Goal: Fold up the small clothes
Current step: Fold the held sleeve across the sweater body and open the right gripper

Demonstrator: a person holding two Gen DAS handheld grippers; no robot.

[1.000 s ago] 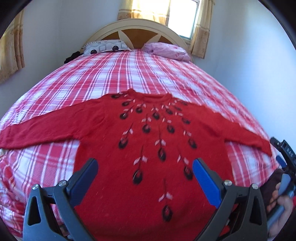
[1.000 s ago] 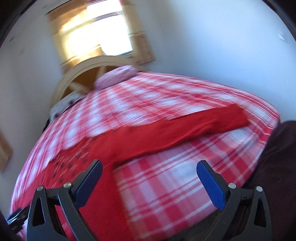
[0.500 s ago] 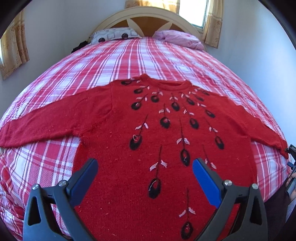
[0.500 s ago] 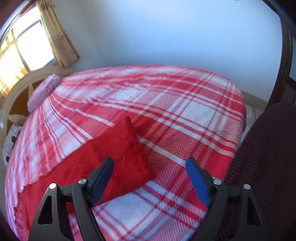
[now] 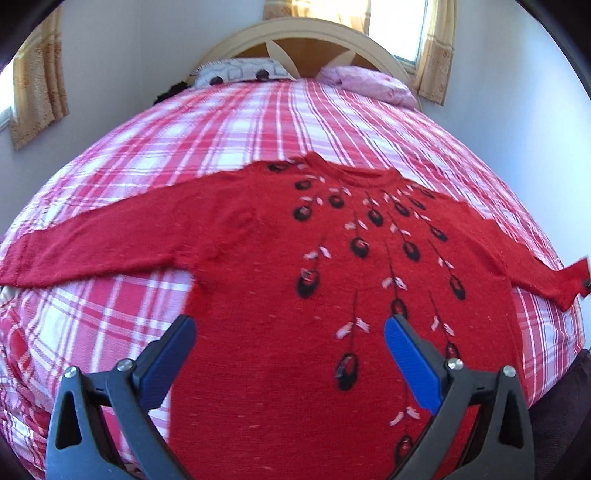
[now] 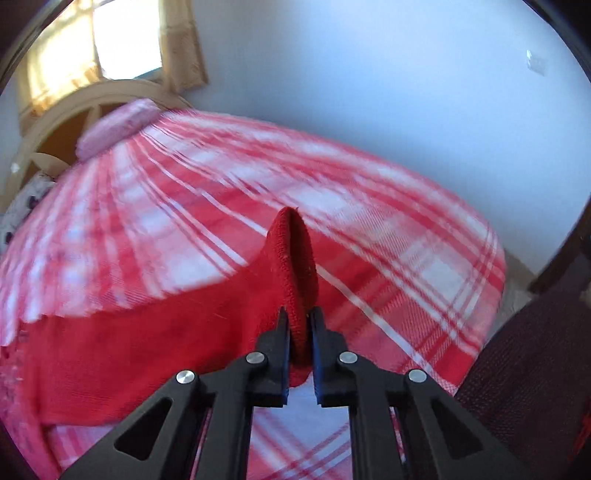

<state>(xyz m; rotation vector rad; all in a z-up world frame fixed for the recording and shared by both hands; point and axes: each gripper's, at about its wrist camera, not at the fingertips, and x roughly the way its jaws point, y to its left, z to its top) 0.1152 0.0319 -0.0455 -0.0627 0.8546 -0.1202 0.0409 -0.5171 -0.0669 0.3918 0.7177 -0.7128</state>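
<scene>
A red knit sweater (image 5: 280, 266) with black and white drop motifs lies flat, front up, on the bed, both sleeves spread out sideways. My left gripper (image 5: 290, 332) is open and empty, hovering above the sweater's lower body. My right gripper (image 6: 299, 317) is shut on the cuff of the sweater's right sleeve (image 6: 295, 258), which stands pinched upright between the fingers and is lifted a little off the bedspread. That cuff also shows at the far right of the left wrist view (image 5: 569, 284).
The bed has a red, pink and white plaid bedspread (image 5: 229, 122). Two pillows (image 5: 369, 85) lie against a cream headboard (image 5: 306, 33). A window with curtains is behind. A dark maroon cloth (image 6: 524, 369) sits at the bed's near right edge.
My right gripper went from open beside the sleeve end to shut on the cuff and has raised it. My left gripper has shifted slightly left over the sweater and stays open.
</scene>
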